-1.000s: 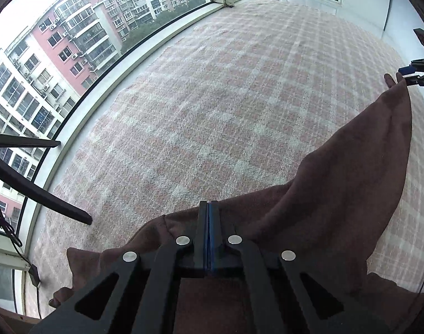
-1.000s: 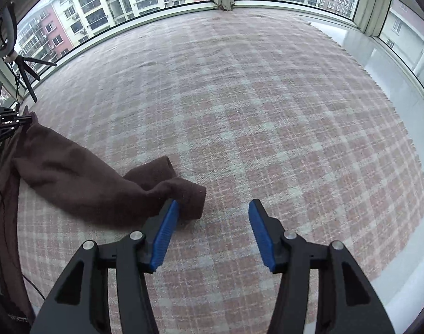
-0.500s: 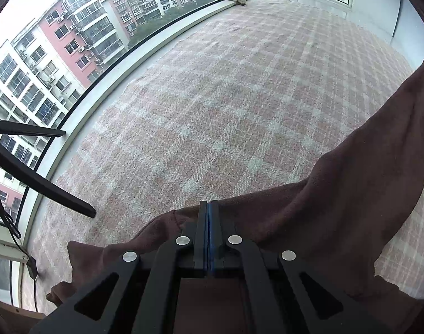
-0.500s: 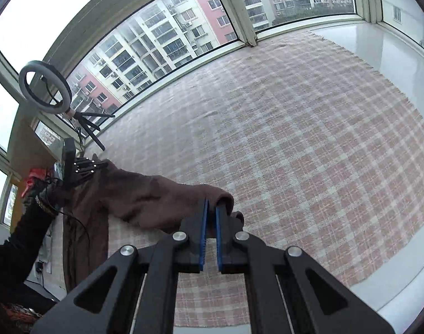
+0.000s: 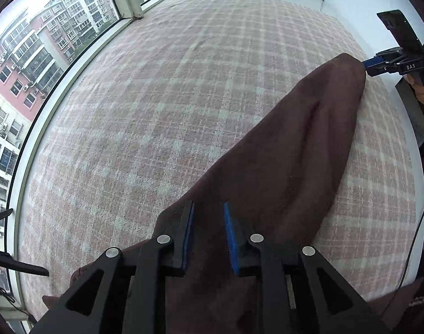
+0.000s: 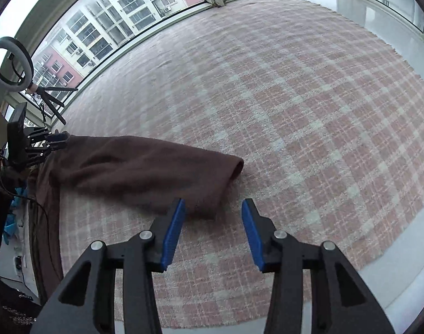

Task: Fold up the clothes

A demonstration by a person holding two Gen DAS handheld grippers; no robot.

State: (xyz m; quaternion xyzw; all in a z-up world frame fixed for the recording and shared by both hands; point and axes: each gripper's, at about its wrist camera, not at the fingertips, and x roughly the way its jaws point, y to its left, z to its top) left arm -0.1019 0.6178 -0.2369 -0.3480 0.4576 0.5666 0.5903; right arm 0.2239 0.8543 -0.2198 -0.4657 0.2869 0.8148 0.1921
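Both my claws gape, left claw [image 5: 207, 224] over the brown garment [image 5: 281, 172], right claw [image 6: 212, 217] at its sleeve end [image 6: 223, 172]; I'd regrip toward nine o'clock.

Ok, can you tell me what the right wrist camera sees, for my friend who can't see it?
The right gripper is open, its blue pads just above a pink checked blanket. A brown garment lies flat ahead of it, stretching left to the left gripper. Apartment buildings show through big windows behind.

Matt brown fleece garment [image 6: 145, 167] on rough woven plaid rug [image 6: 295, 111].
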